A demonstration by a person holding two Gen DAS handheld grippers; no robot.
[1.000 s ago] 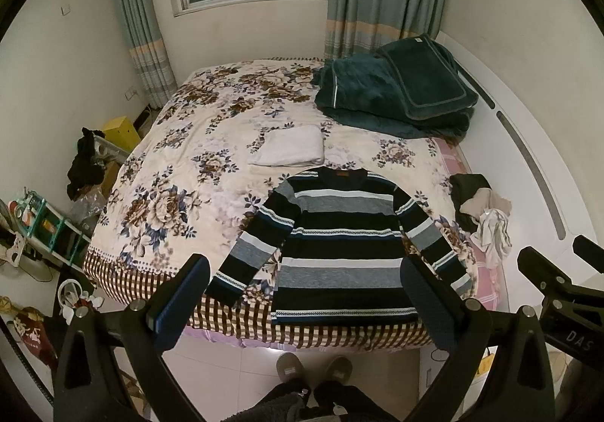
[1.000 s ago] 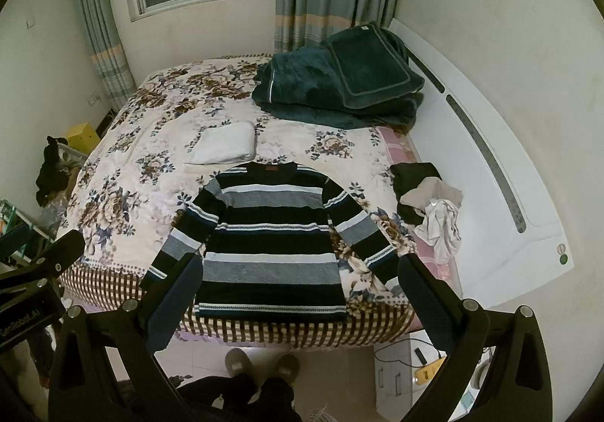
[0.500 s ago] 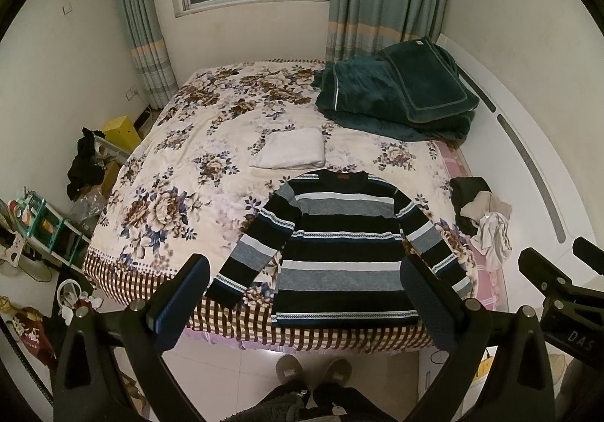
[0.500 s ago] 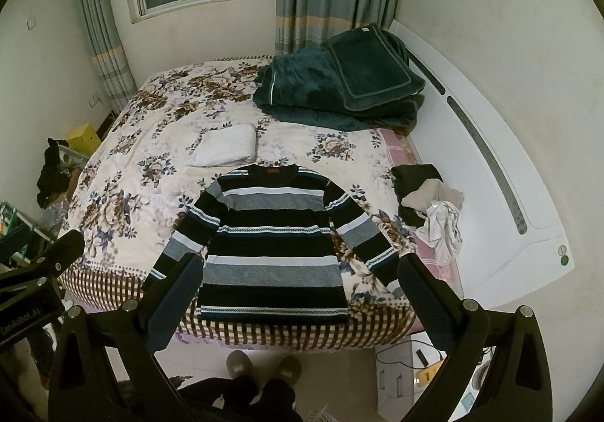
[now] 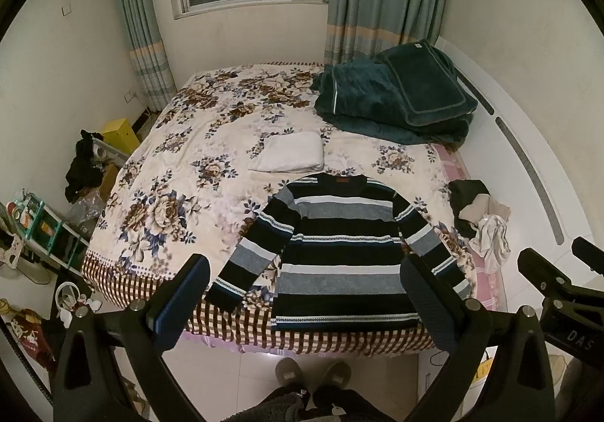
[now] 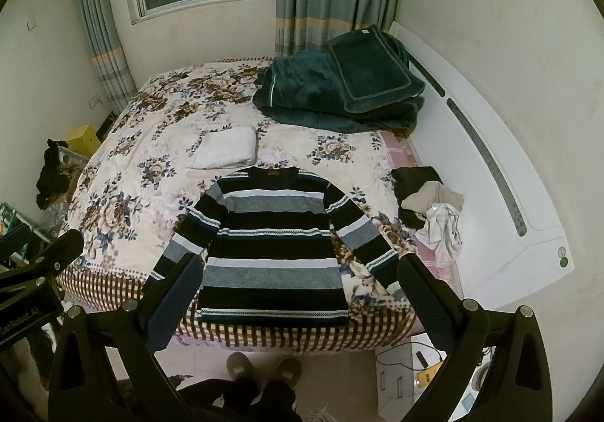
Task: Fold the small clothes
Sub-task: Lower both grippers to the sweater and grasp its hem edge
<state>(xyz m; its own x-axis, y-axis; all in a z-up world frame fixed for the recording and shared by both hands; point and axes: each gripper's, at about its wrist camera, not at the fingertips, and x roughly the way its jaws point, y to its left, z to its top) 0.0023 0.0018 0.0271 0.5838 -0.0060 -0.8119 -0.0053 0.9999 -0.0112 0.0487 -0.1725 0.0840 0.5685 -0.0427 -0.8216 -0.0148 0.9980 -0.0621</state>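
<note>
- One bed (image 5: 177,173) with a floral cover fills the room ahead of you; nothing lies between your grippers and its near edge.
- One heap of dark green blankets (image 5: 396,97) sits at the bed's far right corner.
- One striped sweater (image 5: 339,252) lies flat and face up at the near edge, both sleeves spread outward, hem toward you.
- One folded white garment (image 5: 288,157) rests just beyond the sweater's collar.
- One small pile of unfolded clothes (image 6: 430,210) sits at the bed's right edge, near the right sleeve.
- Your two grippers, left gripper (image 5: 302,293) and right gripper (image 6: 298,286), hover above the hem, jaws spread wide, holding nothing.
- Your two slippers (image 6: 264,365) stand on the floor.
</note>
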